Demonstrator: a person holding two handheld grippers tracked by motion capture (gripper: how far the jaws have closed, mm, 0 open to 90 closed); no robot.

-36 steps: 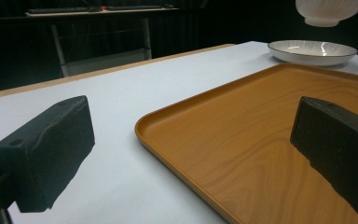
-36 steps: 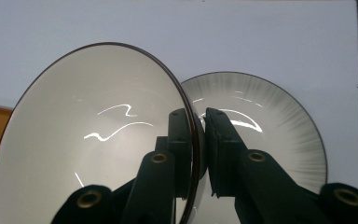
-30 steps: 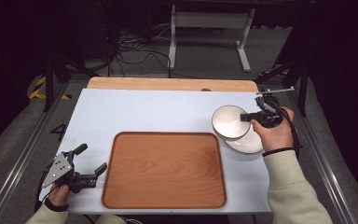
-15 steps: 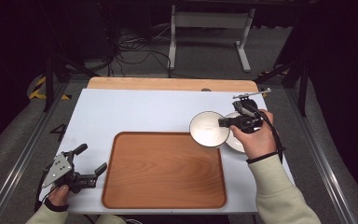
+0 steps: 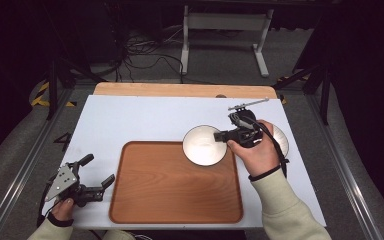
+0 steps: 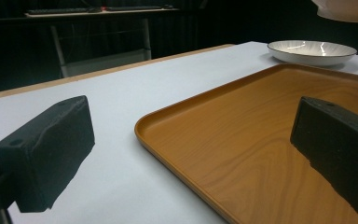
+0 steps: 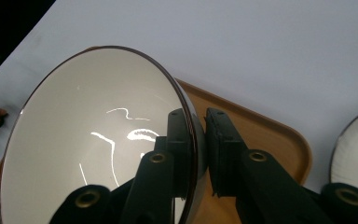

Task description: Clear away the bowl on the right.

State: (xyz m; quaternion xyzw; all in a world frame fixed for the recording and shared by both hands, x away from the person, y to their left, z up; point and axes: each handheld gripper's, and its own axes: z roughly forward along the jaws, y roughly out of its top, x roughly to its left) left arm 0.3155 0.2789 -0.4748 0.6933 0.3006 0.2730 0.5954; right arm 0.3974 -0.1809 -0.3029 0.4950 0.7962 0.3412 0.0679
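— So, where is the bowl (image 5: 204,145) relative to the tray (image 5: 175,200)?

— From the high view it hangs over the tray's far right corner, held up off the wood. The right gripper (image 5: 223,136) has it by the rim on the side away from the tray's middle, with the person's right hand (image 5: 252,147) behind it, just off the tray's right edge.

— How do the fingers sit on it?

— The right gripper view tells that better. One finger (image 7: 179,140) lies inside the bowl (image 7: 93,135) against the cream glaze, the other (image 7: 219,140) presses the outer wall, so the dark rim runs between them. They are clenched on the rim. Below the bowl that view shows the tray's corner (image 7: 279,140) and a second dish (image 7: 354,149) on the white counter (image 7: 261,46) beyond the tray's edge.

— Does the high view show that second dish?

— Partly; the plate (image 5: 281,140) peeks out past the right hand, on the counter (image 5: 130,120) to the right of the tray.

— And the left gripper?

— The left gripper (image 5: 99,174) rests by the tray's near left corner, held low in the left hand (image 5: 62,207). Its own view shows both fingers (image 6: 46,149) spread wide with nothing between them, one over the counter, one over the tray (image 6: 261,140). Across the tray that view also shows the plate (image 6: 311,50) lying flat, and the underside of the raised bowl (image 6: 345,9) at the top edge.
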